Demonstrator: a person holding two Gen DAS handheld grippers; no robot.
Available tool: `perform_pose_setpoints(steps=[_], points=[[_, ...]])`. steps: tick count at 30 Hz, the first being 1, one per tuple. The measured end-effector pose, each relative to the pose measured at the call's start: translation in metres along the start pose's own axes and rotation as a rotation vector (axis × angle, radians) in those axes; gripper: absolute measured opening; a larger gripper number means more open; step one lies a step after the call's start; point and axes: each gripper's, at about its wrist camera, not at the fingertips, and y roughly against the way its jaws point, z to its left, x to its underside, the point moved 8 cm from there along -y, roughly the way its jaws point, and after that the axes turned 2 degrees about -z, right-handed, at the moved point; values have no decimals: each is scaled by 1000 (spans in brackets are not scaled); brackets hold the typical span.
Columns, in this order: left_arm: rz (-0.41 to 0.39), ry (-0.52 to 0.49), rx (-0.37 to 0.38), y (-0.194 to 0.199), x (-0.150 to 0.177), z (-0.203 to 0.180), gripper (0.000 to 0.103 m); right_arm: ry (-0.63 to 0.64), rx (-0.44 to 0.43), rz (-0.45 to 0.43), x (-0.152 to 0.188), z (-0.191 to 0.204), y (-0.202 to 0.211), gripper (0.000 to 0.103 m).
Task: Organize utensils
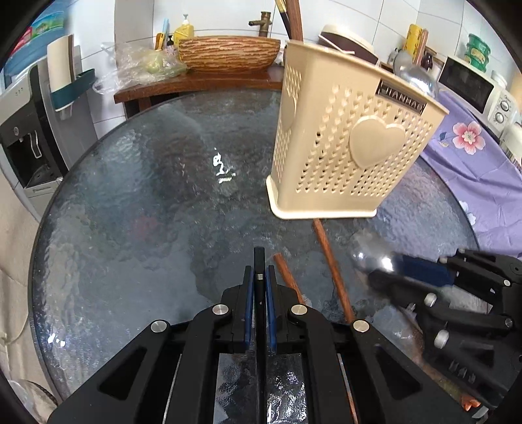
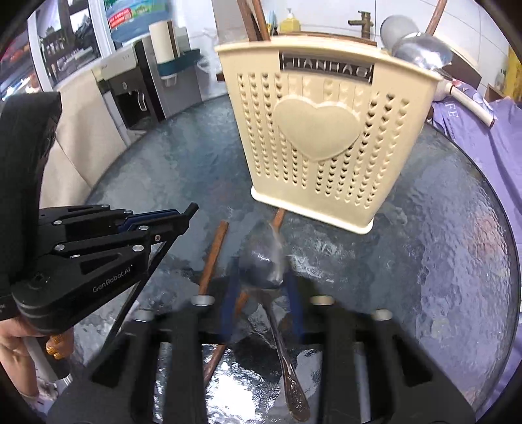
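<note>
Round dark tabletop [image 1: 130, 195] of rippled glass, with kitchen counters behind. The left tongs [image 1: 259, 271] are closed narrowly on a thin black chopstick [image 1: 259, 256], whose tip projects beyond the pads. The right tongs [image 2: 261, 290] are drawn narrow about a polished metal spoon [image 2: 287, 368], apparently gripped where bowl meets handle, though blur obscures the contact. Two brown wooden chopsticks [image 2: 213, 254] are left lying on the glass between the tongs and a beige perforated plastic utensil holder [image 2: 316, 130] embossed with a heart, which stands upright just beyond them.

Brown wooden sticks [image 2: 253, 19] are seen rising from its left side and large metal spoon bowls [image 2: 421, 53] from its right.

Slippage is judged the chief hazard: the smooth spoon, held off-centre, could swing or drop. The light holder could be toppled if its rim is struck, and the thin chopstick could pivot between the pads.
</note>
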Motion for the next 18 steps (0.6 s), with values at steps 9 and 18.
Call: perform_pose_setpoints(steps=[9, 18], points=[[-14, -13, -14, 6, 0, 0, 7, 14, -1, -4, 4, -5, 7, 10], [-3, -1, -18, 3, 4, 8, 7, 96, 49, 54, 4, 5, -21, 53]])
